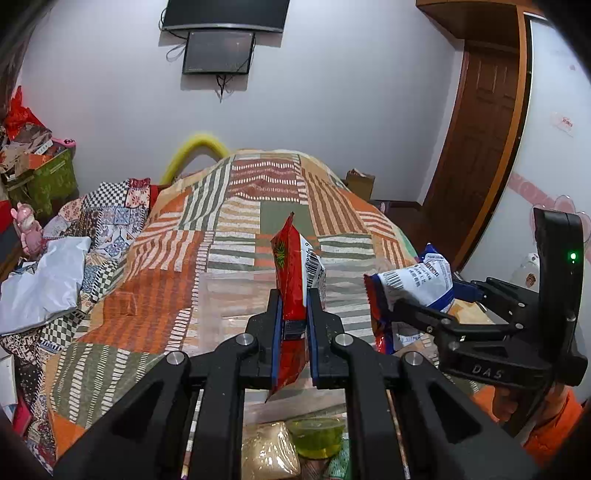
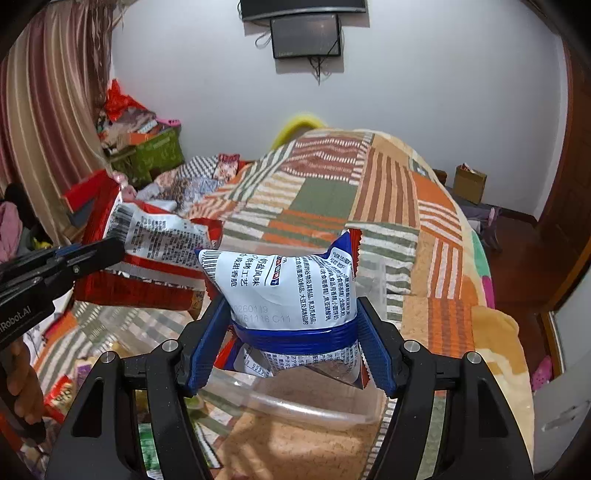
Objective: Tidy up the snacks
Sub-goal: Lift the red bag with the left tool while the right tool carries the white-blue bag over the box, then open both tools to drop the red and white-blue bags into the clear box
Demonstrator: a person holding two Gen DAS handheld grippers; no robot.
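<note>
**Desk:** What sits closest to the lens on the left side?

**Photographer:** Below the left gripper (image 1: 294, 314), a tan wrapped snack (image 1: 269, 452) and a green jelly cup (image 1: 317, 435) lie on the bed. The gripper itself is clamped on a red snack packet (image 1: 290, 280), which stands on edge between the blue pads, its white barcode panel facing right.

**Desk:** And the other hand?

**Photographer:** The right gripper (image 2: 291, 332) is squeezing a blue-and-white snack packet (image 2: 291, 288) round its middle, the printed back toward the camera. It hangs over a clear plastic container (image 2: 295, 406) resting on the patchwork bedspread (image 2: 388, 177). From the left camera, the same packet (image 1: 421, 277) shows to the right of the red one, near it but not touching. From the right camera, the red packet (image 2: 155, 236) appears at left, held flat-side on.

**Desk:** Anything else in the near foreground?

**Photographer:** More small snack wrappers lie scattered low at left in the right camera's view; I cannot read them.

**Desk:** Farther back?

**Photographer:** A green box (image 2: 157, 157) heaped with clutter stands beside the bed at left, a dark screen (image 2: 306, 35) hangs on the white wall, and a wooden door (image 1: 476, 147) stands at right.
</note>
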